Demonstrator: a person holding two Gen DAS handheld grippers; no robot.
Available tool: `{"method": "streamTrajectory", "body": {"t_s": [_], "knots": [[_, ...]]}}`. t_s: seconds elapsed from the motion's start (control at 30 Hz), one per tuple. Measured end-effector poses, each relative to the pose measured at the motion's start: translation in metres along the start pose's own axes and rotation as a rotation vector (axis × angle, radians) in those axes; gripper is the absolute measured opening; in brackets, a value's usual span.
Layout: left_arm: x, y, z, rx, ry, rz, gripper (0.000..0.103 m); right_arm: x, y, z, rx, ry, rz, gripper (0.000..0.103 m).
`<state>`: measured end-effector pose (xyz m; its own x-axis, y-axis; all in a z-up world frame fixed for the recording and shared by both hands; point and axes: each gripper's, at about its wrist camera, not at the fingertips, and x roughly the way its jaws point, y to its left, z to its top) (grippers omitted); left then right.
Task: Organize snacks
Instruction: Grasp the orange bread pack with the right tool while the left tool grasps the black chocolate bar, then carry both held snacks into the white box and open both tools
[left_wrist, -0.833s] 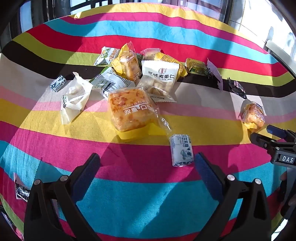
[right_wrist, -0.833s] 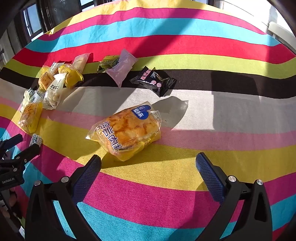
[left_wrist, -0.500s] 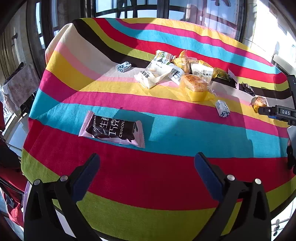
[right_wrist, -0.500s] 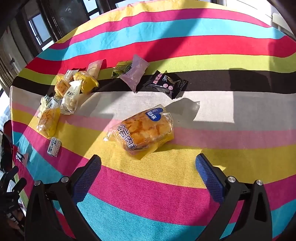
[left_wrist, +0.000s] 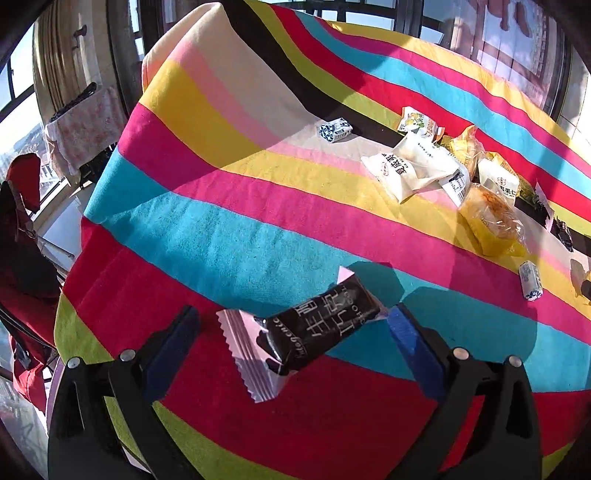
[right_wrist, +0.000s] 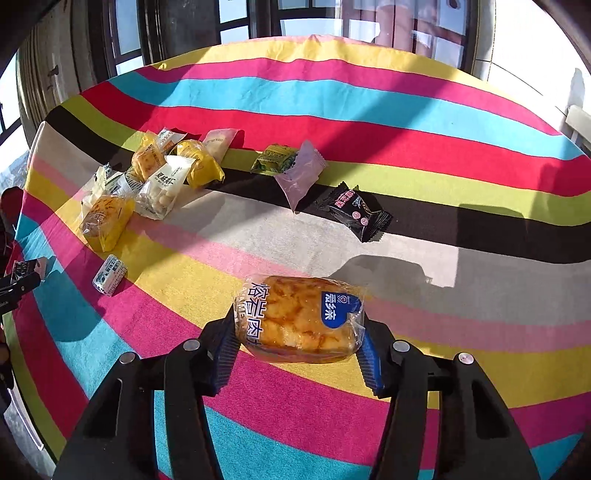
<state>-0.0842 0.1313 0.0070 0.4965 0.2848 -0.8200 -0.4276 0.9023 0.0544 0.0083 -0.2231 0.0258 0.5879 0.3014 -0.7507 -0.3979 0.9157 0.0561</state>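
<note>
A black chocolate bar in a pink-edged wrapper (left_wrist: 317, 332) lies slanted between the fingers of my left gripper (left_wrist: 292, 315). The jaws stand wide; the bar's right end is at the right pad (left_wrist: 410, 339), and a gap shows at the left pad. My right gripper (right_wrist: 295, 325) is shut on a clear packet of golden bread with a blue label (right_wrist: 299, 317), with both pads pressed on its sides. The pile of snack packets (left_wrist: 424, 166) lies at the far right in the left wrist view. That pile (right_wrist: 155, 177) is at the far left in the right wrist view.
The striped tablecloth (left_wrist: 221, 240) drops off at the left edge, beside a chair with red cloth (left_wrist: 26, 258). Loose on the table are a small blue-white sweet (right_wrist: 109, 275), a black packet (right_wrist: 354, 208), a pink packet (right_wrist: 299, 173) and a green packet (right_wrist: 275, 158).
The left gripper swung away from the pile to the table's left end and came down around the chocolate bar. The right gripper moved in on the bread packet and closed on it.
</note>
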Motion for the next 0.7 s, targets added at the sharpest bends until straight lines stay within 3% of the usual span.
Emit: {"method": "streamTrajectory", "body": {"t_s": [0.1,0.17,0.27,0.37,0.7], "knots": [[0.007,-0.006,0.007,0.039,0.004,-0.036,0.101,-0.017,0.006,-0.009,0.023,-0.040,0.021,0.054],[0.002,-0.009,0.005,0.079,-0.014,-0.062,0.092,-0.024,0.010,-0.015,0.029,-0.057,0.024,0.054],[-0.007,-0.011,0.001,0.107,-0.028,-0.110,0.031,-0.030,0.014,-0.019,0.047,-0.069,0.049,0.054],[-0.018,-0.004,-0.007,0.086,-0.018,-0.179,0.028,-0.039,0.019,-0.023,0.050,-0.084,0.070,0.054],[-0.052,-0.010,-0.030,0.117,-0.096,-0.167,0.028,-0.050,0.061,-0.025,-0.022,-0.090,0.111,0.054]]}}
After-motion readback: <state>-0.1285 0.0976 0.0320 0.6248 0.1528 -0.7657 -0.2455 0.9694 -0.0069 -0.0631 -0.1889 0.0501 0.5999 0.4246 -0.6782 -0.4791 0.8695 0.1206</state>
